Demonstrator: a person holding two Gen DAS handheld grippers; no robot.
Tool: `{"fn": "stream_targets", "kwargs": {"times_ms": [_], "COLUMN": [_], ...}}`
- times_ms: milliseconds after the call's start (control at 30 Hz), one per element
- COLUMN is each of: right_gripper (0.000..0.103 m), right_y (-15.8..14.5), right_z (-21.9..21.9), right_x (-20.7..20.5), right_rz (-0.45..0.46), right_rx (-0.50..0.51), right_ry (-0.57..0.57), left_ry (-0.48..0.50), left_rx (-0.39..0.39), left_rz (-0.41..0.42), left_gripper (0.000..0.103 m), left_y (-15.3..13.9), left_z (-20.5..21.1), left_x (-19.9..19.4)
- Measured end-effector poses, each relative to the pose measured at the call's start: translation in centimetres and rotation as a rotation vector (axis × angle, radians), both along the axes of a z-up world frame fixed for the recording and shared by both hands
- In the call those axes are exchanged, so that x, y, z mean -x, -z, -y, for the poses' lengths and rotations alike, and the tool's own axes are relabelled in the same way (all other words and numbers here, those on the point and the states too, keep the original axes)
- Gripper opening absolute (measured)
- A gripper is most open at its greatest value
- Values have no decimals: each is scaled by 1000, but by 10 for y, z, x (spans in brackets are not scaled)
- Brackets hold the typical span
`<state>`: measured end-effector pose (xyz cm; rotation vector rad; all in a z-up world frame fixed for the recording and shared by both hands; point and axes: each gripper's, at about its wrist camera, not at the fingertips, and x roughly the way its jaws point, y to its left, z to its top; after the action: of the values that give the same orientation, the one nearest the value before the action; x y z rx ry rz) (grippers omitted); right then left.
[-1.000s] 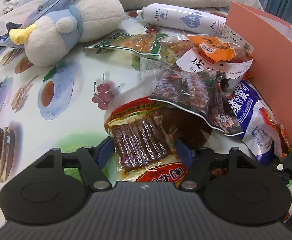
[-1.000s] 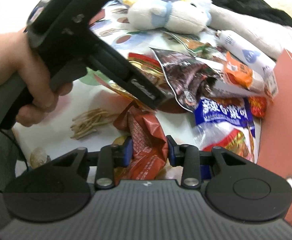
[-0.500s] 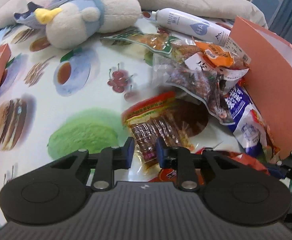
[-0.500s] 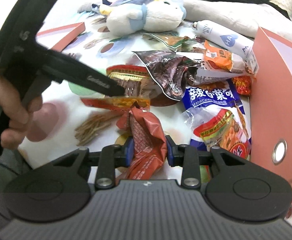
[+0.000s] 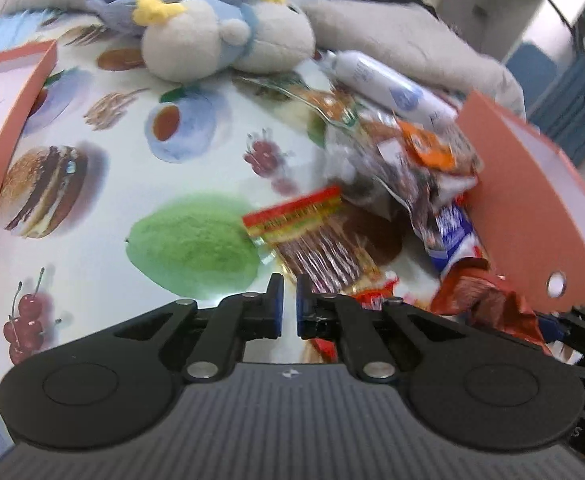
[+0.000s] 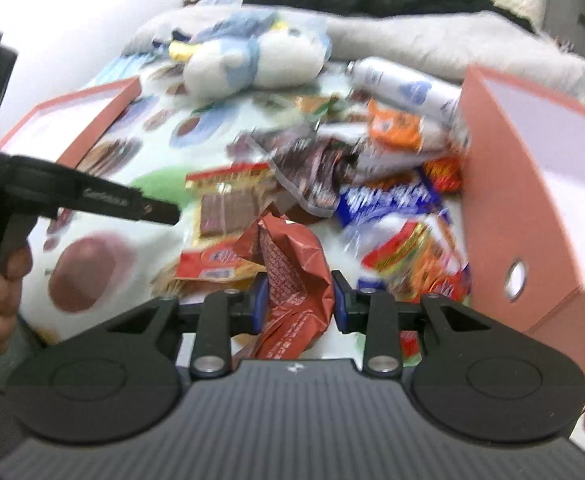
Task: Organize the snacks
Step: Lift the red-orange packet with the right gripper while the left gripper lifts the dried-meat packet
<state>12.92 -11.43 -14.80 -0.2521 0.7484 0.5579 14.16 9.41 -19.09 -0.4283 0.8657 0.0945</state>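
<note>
Right gripper jaws grip a crumpled red snack bag; left gripper jaws closed empty beside a clear snack packet.

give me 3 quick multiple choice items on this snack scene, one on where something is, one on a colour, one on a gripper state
1. Where does the plush toy lie relative to the snack pile?
A. at the far end of the cloth, beyond the pile
B. inside the orange box
C. between the right gripper's fingers

2. What colour is the crumpled bag in the right gripper?
A. green
B. red-brown
C. blue

3. What state is the left gripper in?
A. wide open around a bottle
B. shut, with nothing seen between the pads
C. clamped on the plush toy

Answers:
1 A: the toy rests past the packets, near the grey bedding.
2 B: the foil between the pads is red-brown.
3 B: its blue pads nearly meet, with only cloth behind the gap.
</note>
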Motion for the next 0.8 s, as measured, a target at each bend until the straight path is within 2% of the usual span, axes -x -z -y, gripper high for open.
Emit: {"fn": "stream_targets", "kwargs": {"times_ms": [67, 100, 133, 200, 267, 367, 433, 567, 800], "right_gripper": [35, 35, 35, 35, 35, 35, 34, 33, 33], "right_y": [-2, 0, 4, 12, 25, 42, 46, 48, 49], "right_z": [-4, -8, -12, -19, -25, -30, -27, -21, -19], "right_x": [-4, -7, -8, -13, -18, -17, -16, -22, -19], "right_rz": [16, 22, 22, 15, -12, -33, -48, -83, -71], "right_rx": [0, -1, 10, 25, 47, 78, 61, 4, 0], "right_ry": [-8, -16, -22, -37, -46, -52, -53, -34, -38], "left_ry": [-8, -12, -15, -23, -7, 40, 47, 52, 110], "left_rx": [13, 11, 12, 16, 29, 22, 7, 26, 237], "left_rz": [19, 26, 34, 68, 91, 85, 87, 79, 95], "left_gripper": [11, 25, 45, 64, 65, 65, 65, 65, 65], "left_y": [-1, -1, -1, 0, 2, 11, 14, 24, 37], "left_z": [-7, -10, -13, -19, -23, -25, -27, -35, -43], "left_x": [-4, -6, -9, -12, -17, -30, -36, -48, -59]}}
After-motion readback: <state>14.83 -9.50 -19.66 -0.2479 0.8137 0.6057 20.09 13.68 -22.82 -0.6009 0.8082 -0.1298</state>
